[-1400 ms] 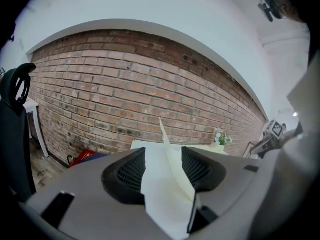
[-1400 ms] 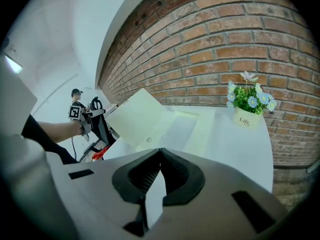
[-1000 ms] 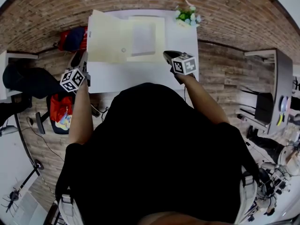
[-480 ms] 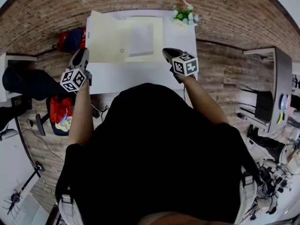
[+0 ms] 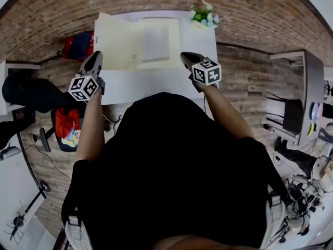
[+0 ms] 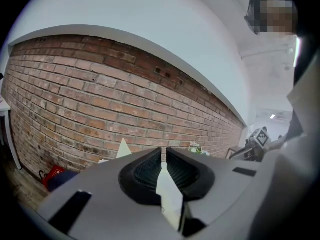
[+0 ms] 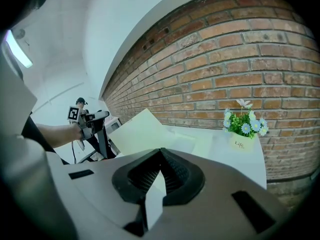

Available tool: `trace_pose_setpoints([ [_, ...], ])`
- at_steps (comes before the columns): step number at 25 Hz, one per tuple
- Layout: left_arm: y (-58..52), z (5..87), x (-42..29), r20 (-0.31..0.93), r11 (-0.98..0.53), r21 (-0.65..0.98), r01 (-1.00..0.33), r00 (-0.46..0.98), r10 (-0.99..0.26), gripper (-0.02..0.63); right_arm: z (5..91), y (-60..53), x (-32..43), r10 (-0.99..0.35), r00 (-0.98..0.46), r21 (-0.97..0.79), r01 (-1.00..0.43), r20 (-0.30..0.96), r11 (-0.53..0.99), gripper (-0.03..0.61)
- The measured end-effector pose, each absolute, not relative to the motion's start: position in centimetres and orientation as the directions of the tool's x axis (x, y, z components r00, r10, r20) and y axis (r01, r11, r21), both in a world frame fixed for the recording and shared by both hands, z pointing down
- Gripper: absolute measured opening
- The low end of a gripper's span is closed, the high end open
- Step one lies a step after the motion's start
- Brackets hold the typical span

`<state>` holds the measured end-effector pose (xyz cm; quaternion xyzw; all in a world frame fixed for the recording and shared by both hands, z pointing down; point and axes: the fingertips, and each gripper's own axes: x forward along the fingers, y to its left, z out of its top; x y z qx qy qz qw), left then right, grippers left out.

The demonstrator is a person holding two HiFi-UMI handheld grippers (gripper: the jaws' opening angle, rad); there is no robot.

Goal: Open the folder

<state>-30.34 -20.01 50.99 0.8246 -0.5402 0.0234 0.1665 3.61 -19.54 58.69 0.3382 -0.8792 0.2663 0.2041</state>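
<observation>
Folder (image 5: 136, 40) on table (image 5: 156, 85); flower pot (image 5: 204, 17) right of it, far corner.

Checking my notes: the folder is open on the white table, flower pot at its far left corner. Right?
No: the flower pot is at the far right corner, per the head view. The folder is indeed open on the table.

Red brick wall (image 6: 100, 104), wood-plank floor (image 5: 244, 87), white table (image 5: 156, 85), potted flowers (image 7: 243, 126).

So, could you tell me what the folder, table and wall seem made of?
Folder: thin matte cream card, judging by its stiff raised flap. Table: smooth white top, perhaps laminate; unclear. Wall: rough red brick, pale mortar joints visible.
</observation>
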Motion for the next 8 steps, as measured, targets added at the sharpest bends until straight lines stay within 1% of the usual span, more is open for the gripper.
trace_pose_setpoints([
  [8, -20.0, 51.1, -27.9, 0.228, -0.419, 0.225, -0.88, 0.466, -0.855, 0.026, 57.6, -19.4, 3.7, -0.497, -0.693, -0.337, -0.703, 0.522, 0.627, 0.028],
])
